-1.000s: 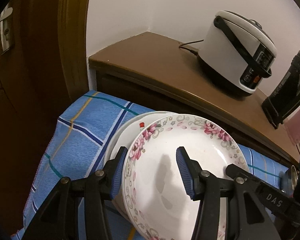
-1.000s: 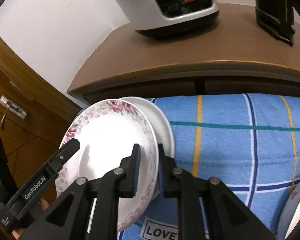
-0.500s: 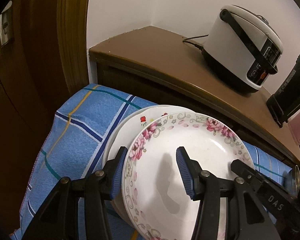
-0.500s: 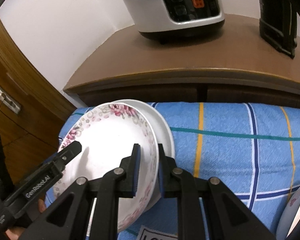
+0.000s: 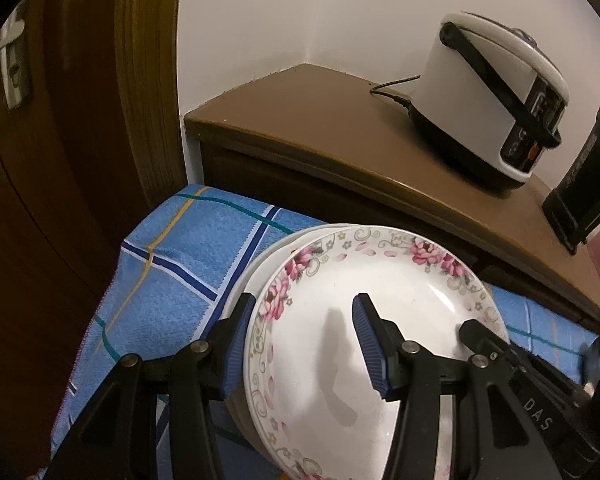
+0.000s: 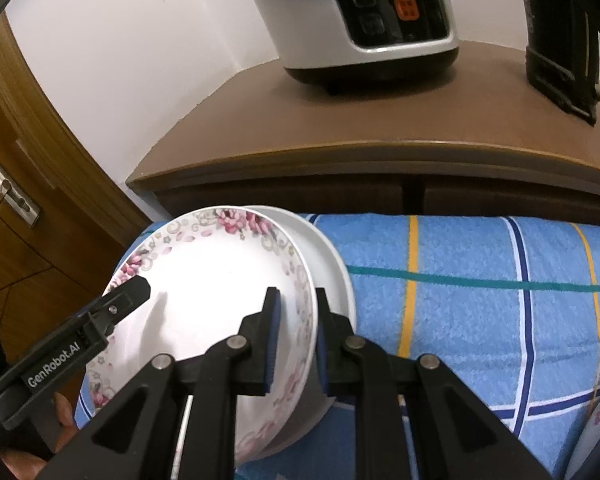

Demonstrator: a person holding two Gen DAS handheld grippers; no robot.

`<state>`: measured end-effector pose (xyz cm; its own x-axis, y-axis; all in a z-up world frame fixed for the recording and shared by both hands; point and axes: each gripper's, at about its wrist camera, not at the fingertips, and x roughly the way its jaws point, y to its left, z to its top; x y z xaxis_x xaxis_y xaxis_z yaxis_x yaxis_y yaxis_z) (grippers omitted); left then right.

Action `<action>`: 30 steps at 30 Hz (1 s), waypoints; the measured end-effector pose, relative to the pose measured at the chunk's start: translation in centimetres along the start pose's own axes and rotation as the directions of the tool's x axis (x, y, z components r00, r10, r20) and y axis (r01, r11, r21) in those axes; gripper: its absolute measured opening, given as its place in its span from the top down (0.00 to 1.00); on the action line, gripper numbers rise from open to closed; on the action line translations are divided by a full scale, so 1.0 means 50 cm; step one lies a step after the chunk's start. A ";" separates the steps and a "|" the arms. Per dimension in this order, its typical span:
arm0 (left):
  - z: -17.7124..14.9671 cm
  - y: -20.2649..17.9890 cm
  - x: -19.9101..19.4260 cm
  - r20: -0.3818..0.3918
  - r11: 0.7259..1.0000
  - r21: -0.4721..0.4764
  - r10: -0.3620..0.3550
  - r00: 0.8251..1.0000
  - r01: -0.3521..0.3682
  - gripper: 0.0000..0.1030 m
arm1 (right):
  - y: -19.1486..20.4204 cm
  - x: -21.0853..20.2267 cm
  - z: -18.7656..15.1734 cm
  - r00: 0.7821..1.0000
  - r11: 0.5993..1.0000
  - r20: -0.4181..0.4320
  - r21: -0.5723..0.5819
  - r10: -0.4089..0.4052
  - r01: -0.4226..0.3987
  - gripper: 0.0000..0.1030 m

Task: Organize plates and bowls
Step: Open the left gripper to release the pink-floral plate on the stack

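A white plate with a pink flower border (image 5: 400, 300) (image 6: 220, 280) lies tilted over a plain white plate (image 5: 256, 272) (image 6: 328, 256) on a blue checked cloth (image 5: 172, 272). My right gripper (image 6: 296, 336) is shut on the floral plate's right rim, one pad inside and one outside. My left gripper (image 5: 305, 340) stands open astride the left rim of both plates. Its inner finger hovers over the floral plate's bowl and casts a shadow, and its outer finger is beside the white plate's edge. The plain plate is mostly hidden under the floral one.
Behind the cloth stands a brown wooden cabinet (image 5: 320, 120) with a white rice cooker (image 5: 488, 92) (image 6: 364, 20) and a black appliance (image 5: 588, 184) (image 6: 560, 40). A wooden door (image 5: 40, 160) is at the left. Another floral dish (image 6: 596, 420) peeks in at the lower right of the right wrist view.
The floral plate has shifted over the plain white plate, which now shows only a thin rim. Both grippers kept their jaw widths and their places on the rim.
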<state>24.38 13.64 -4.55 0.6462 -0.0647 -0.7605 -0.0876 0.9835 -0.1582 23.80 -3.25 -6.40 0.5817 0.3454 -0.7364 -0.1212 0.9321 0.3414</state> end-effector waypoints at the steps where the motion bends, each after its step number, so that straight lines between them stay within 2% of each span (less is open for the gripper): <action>1: -0.002 -0.004 -0.001 0.004 1.000 0.013 0.016 1.000 -0.016 0.49 | 0.001 0.002 -0.002 1.000 1.000 0.002 0.002 0.007 -0.007 0.82; 4: -0.007 -0.014 -0.013 0.052 0.995 0.055 0.076 0.996 -0.079 0.49 | -0.005 0.000 -0.009 1.000 1.000 0.012 0.015 0.023 -0.024 0.79; 6: -0.008 -0.019 -0.024 0.073 0.993 0.072 0.088 0.993 -0.094 0.49 | -0.012 -0.003 -0.014 0.999 0.999 0.019 0.032 0.031 -0.031 0.70; 9: -0.008 -0.025 -0.038 0.094 0.990 0.082 0.103 0.990 -0.111 0.49 | -0.023 -0.016 -0.015 0.999 0.999 0.043 0.040 0.020 -0.022 0.67; 14: -0.013 -0.037 -0.063 0.121 0.989 0.090 0.103 0.987 -0.115 0.49 | -0.038 -0.049 -0.011 0.997 0.999 0.073 0.053 -0.004 0.000 0.67; 24: -0.046 -0.086 -0.137 0.203 0.984 0.122 0.106 0.973 -0.133 0.49 | -0.059 -0.152 -0.039 0.985 0.999 0.172 0.034 -0.019 0.014 0.56; 30: -0.067 -0.117 -0.162 0.235 0.976 0.156 0.115 0.965 -0.154 0.48 | -0.069 -0.186 -0.060 0.979 0.999 0.198 0.031 -0.049 0.044 0.49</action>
<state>17.14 7.87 0.40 0.7916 0.0905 -0.6043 -0.0670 0.9959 0.0614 16.38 -9.34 -2.48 0.7344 0.2708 -0.6224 -0.0707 0.9425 0.3266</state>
